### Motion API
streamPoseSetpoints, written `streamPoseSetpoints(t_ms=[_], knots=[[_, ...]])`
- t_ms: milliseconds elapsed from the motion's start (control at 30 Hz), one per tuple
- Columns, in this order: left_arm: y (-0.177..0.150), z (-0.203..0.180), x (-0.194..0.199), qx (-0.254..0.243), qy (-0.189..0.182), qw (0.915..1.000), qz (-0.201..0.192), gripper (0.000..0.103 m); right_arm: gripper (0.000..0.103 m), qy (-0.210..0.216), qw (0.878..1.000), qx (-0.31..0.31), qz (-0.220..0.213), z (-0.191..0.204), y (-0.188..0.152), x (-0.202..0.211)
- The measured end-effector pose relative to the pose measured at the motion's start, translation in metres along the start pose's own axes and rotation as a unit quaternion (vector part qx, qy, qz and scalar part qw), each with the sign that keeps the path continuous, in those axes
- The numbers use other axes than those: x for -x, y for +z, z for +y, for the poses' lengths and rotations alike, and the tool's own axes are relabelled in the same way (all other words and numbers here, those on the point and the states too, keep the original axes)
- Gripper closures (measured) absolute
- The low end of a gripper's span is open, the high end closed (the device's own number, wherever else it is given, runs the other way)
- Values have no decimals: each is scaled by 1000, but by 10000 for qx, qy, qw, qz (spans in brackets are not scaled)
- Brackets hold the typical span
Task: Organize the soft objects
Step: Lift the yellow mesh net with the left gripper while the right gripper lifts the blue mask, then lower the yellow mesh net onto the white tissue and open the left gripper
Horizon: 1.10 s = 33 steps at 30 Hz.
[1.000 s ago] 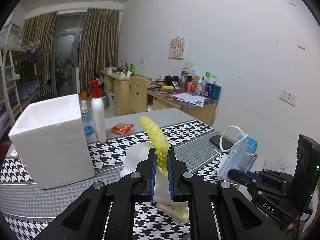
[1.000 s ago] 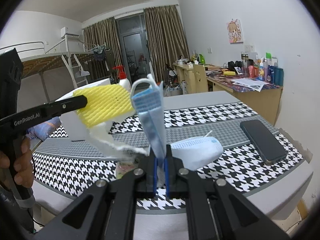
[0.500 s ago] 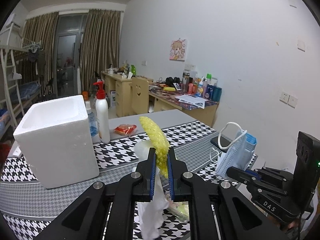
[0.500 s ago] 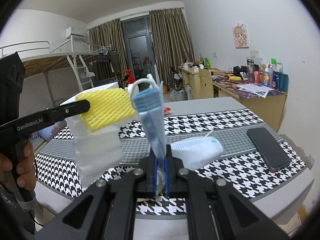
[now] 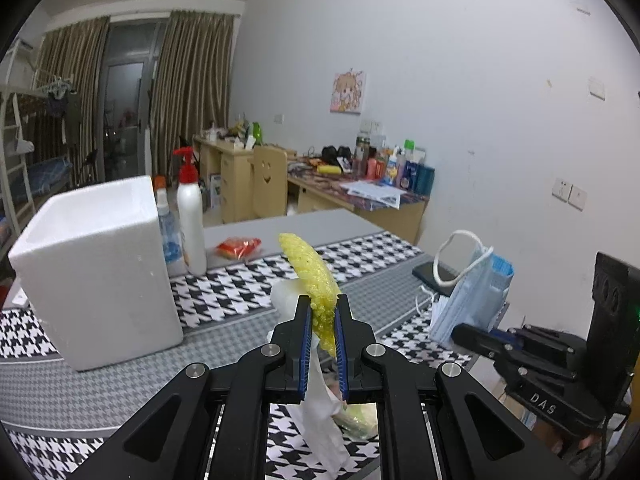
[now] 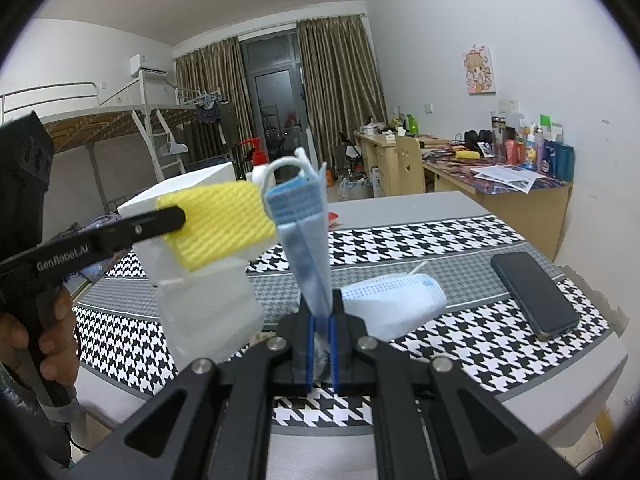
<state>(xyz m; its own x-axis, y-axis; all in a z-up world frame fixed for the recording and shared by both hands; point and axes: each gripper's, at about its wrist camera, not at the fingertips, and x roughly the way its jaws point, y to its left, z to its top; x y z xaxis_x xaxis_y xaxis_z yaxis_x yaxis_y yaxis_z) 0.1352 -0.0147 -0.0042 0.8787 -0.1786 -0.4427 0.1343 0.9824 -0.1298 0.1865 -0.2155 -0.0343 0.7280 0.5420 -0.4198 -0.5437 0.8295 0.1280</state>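
Yellow foam netting stands clamped in the left claw, its tip curving up beyond the pads, with a white plastic sheet hanging below them. The right claw is closed on a folded blue face mask that rises upright from its jaws. Just beyond that claw a second mask lies on the houndstooth surface, a black phone off to its right. Ahead-left of the left claw sits a white foam box, with a spray bottle beside it.
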Motion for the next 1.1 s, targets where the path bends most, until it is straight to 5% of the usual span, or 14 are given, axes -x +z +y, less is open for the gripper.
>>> streamPoseSetpoints(t_ms=[200, 300, 1033, 1100], knots=[[6, -6, 6, -274, 212, 9992, -200, 92, 94, -2, 10000, -33, 56, -1, -3, -3], [12, -8, 11, -209, -104, 9993, -300, 92, 94, 12, 10000, -46, 67, -1, -3, -3], [-23, 4, -25, 38, 41, 9991, 420, 90, 94, -8, 9998, -32, 186, -4, -8, -8], [-29, 5, -28, 21, 81, 9984, 555, 81, 94, -12, 9997, -35, 227, -3, -10, -10]])
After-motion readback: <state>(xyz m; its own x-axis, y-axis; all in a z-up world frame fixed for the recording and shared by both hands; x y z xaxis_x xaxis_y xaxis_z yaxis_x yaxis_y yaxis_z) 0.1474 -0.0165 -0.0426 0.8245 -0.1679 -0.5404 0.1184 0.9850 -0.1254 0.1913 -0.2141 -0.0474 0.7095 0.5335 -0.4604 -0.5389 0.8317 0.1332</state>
